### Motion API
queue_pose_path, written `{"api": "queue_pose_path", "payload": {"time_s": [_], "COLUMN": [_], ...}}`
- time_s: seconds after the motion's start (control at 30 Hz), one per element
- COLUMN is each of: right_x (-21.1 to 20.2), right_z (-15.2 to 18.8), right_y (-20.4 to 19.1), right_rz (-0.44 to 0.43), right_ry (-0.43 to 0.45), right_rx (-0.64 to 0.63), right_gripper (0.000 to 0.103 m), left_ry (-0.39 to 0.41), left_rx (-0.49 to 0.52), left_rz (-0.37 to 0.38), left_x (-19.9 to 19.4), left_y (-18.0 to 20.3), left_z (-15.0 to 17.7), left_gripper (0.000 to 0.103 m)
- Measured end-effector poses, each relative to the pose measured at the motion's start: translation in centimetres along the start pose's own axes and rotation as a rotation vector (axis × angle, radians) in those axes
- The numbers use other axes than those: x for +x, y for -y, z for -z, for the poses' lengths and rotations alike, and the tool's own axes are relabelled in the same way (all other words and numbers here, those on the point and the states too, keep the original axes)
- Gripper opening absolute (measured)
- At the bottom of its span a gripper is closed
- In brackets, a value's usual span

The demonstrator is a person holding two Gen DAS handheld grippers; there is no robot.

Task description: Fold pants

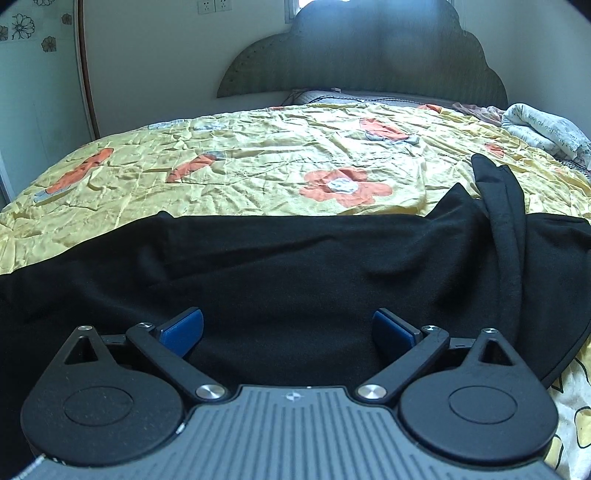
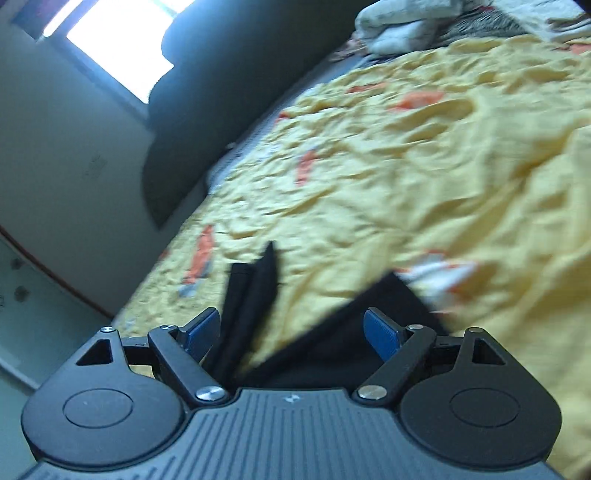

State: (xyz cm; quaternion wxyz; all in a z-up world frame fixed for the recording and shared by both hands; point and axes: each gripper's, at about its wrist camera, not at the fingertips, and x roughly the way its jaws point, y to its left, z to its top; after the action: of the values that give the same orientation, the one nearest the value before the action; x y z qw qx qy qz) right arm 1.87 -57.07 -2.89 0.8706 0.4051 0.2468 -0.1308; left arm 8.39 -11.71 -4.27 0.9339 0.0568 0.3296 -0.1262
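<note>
Black pants (image 1: 280,266) lie spread across the near part of the bed, on a yellow floral bedspread (image 1: 258,162). At their right a narrow strip of black cloth (image 1: 498,199) folds up over them. My left gripper (image 1: 288,328) hovers over the middle of the pants, open, its blue pads (image 1: 184,325) wide apart with only flat cloth below. The right wrist view is tilted and blurred. There my right gripper (image 2: 291,332) stands open above the pants (image 2: 332,347). The same narrow strip (image 2: 255,288) runs just inside its left pad (image 2: 201,328), clamped by neither pad.
A dark upholstered headboard (image 1: 369,55) stands against the far wall. A white bundle of bedding (image 1: 543,129) lies at the bed's far right corner, also white bedding (image 2: 399,26) in the right wrist view. A wall and door frame (image 1: 85,66) border the left side. A bright window (image 2: 122,48) shows behind.
</note>
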Motion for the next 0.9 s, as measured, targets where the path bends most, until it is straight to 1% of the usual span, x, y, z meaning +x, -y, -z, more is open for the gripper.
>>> {"api": "queue_pose_path", "payload": {"time_s": [0.07,0.1,0.17,0.2,0.23,0.27,0.3,0.33,0.37,0.4,0.47,0.5,0.53,0.6,0.67,0.73,0.77,0.8,0.83,0.87,0.9], "right_x": [-1.1,-1.4,-1.1,-0.6,0.2,1.1,2.1,3.0,3.7,4.2,4.6,4.6,4.4,3.6,3.1,3.6,4.2,4.8,5.5,6.0,6.0], "right_z": [-0.1,-0.3,-1.1,-1.5,-2.1,-2.5,-2.8,-3.0,-3.1,-3.1,-2.7,-2.5,-2.4,-2.6,-2.8,-2.8,-2.6,-2.4,-2.2,-2.2,-2.2], "right_y": [1.2,1.8,2.4,2.2,1.8,1.2,0.8,0.5,0.4,0.5,0.1,-0.1,-0.2,-0.4,-1.5,-2.9,-3.6,-4.2,-4.5,-4.6,-4.6], "right_rz": [0.058,0.058,0.018,0.014,0.029,0.068,0.103,0.119,0.125,0.127,0.124,0.129,0.14,0.16,0.182,0.186,0.214,0.267,0.339,0.394,0.425], "right_ry": [0.006,0.002,-0.004,0.002,-0.009,-0.026,-0.049,-0.08,-0.11,-0.133,-0.158,-0.161,-0.153,-0.101,-0.033,-0.005,0.007,0.026,0.037,0.028,0.035], "right_rx": [-0.024,-0.023,-0.046,-0.091,-0.16,-0.236,-0.304,-0.351,-0.375,-0.392,-0.467,-0.508,-0.53,-0.548,-0.61,-0.649,-0.685,-0.726,-0.761,-0.766,-0.75], "right_gripper": [0.086,0.087,0.087,0.086,0.085,0.085,0.079,0.056,0.043,0.026,0.023,0.016,0.011,0.007,0.007,0.007,0.007,0.007,0.007,0.008,0.008], "left_ry": [0.0,0.0,0.0,0.0,0.0,0.001,0.001,0.002,0.002,0.002,0.001,0.001,0.001,0.001,0.001,0.001,0.0,0.0,0.0,0.001,0.0], "left_rx": [0.0,0.0,0.001,0.001,0.0,-0.001,-0.002,-0.004,-0.005,-0.003,-0.003,-0.002,-0.002,-0.002,-0.001,0.0,0.0,-0.001,-0.001,-0.001,0.0], "left_rz": [-0.001,0.0,-0.002,-0.003,-0.003,-0.002,-0.001,0.0,0.0,-0.001,-0.003,-0.004,-0.004,-0.004,-0.006,-0.01,-0.009,-0.009,-0.009,-0.009,-0.009], "left_x": [0.0,0.0,0.0,0.0,0.0,0.0,0.0,0.0,0.0,0.0,0.0,0.0,0.0,0.0,0.0,0.0,0.0,0.0,0.0,0.0,0.0], "left_y": [0.0,0.0,0.0,0.0,0.1,0.1,0.1,0.0,0.1,0.1,0.1,0.1,0.1,0.1,0.1,0.1,0.1,0.1,0.1,0.1,0.1], "left_z": [0.0,0.0,0.0,0.0,0.0,0.0,0.0,0.0,0.0,0.0,0.0,0.0,0.0,0.0,-0.1,0.0,0.0,-0.1,0.0,0.0,0.0], "left_gripper": [0.098,0.098,0.099,0.099,0.099,0.099,0.099,0.099,0.099,0.099,0.099,0.099,0.1,0.1,0.1,0.1,0.1,0.1,0.1,0.1,0.1]}}
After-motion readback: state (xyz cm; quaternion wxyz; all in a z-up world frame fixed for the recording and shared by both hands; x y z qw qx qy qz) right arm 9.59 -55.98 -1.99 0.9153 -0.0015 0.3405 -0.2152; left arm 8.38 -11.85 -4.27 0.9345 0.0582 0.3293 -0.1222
